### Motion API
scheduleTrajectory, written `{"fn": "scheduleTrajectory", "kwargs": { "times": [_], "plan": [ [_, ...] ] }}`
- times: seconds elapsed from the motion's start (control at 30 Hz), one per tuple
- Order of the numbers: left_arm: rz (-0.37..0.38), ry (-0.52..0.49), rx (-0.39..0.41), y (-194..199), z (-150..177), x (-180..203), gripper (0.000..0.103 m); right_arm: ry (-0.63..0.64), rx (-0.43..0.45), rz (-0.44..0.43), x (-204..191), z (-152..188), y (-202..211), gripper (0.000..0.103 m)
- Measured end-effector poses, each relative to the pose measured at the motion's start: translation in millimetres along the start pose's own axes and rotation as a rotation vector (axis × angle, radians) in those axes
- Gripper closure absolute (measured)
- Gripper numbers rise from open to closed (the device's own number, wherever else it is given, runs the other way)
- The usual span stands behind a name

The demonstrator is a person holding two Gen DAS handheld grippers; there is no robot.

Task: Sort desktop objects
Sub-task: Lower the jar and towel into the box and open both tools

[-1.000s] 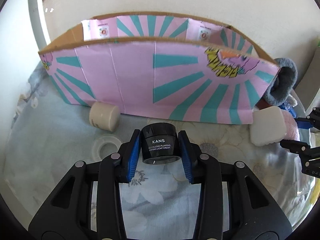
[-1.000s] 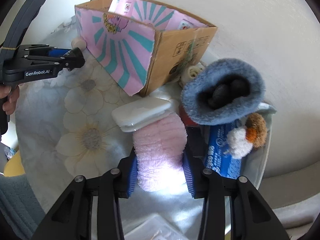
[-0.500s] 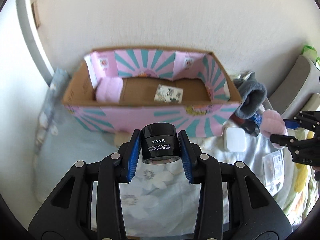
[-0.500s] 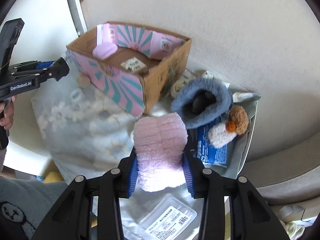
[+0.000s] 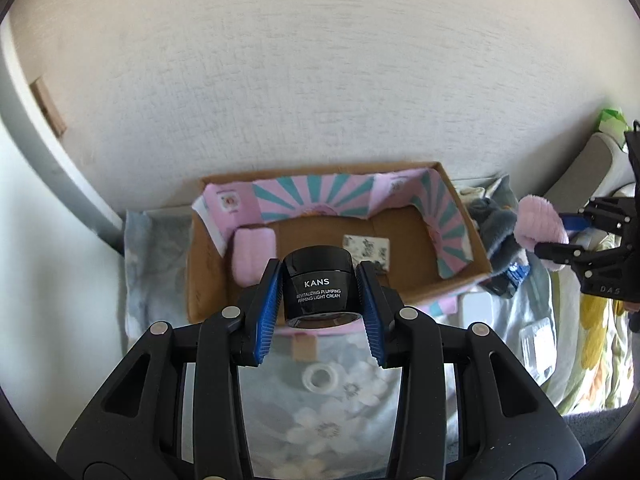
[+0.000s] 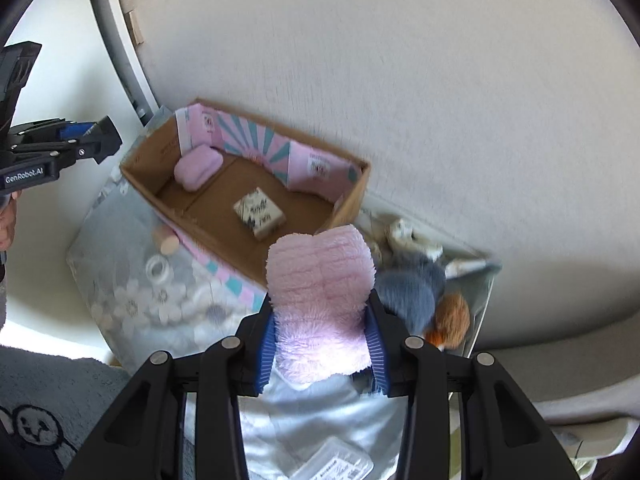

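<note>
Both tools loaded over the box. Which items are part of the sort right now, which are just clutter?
In play:
- left tool, shut on black cream jar
- right tool, shut on pink fluffy item
- cardboard box

Lying about:
- tape ring
- grey fluffy item
- clear plastic packet

The left wrist view looks forward and down along its own fingers (image 5: 269, 312) from above the near side of the cardboard box (image 5: 208, 280), facing the wall (image 5: 320, 80). The right wrist view looks from higher up, off the box's (image 6: 352, 200) right end, aimed down and leftward over the flowered cloth (image 6: 132, 280). Both show the box interior with the pink pouch (image 5: 254, 256) (image 6: 197, 167) and the patterned packet (image 5: 366, 250) (image 6: 260, 213). Each camera catches the other tool at its frame edge.
</note>
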State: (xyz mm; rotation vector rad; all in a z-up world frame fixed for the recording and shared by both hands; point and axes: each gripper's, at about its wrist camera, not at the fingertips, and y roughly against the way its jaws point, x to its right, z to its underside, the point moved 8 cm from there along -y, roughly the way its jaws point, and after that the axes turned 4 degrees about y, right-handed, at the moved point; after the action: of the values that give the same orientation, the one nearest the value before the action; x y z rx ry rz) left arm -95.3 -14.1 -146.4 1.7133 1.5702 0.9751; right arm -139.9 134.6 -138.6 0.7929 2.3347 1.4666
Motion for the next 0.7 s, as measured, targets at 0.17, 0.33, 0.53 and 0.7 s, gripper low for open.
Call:
{"fn": "scheduleTrajectory", "kwargs": {
  "times": [0.17,0.33,0.53,0.7],
  "plan": [
    [0.052,-0.004,-0.045,-21.6,-22.4,-13.0,0.069,-0.009,-0.001,-0.038,-12.0,-43.7,-12.2,0.066],
    [0.073,-0.078,-0.106,-50.2,-36.9,-19.0,0.069,-0.033,-0.019,-0.085,-28.7,-75.4,-33.4,0.066],
    [0.118,-0.103,-0.185,-89.3,-37.5,-26.2,0.069,-0.094,-0.07,-0.104,-42.4,-90.9,-71.4,0.066],
    [0.095,-0.146,-0.217,-114.3,-30.6,-33.0,0.069,-0.134,-0.105,-0.121,-54.2,-91.1,-99.6,0.066]
  ]
}}
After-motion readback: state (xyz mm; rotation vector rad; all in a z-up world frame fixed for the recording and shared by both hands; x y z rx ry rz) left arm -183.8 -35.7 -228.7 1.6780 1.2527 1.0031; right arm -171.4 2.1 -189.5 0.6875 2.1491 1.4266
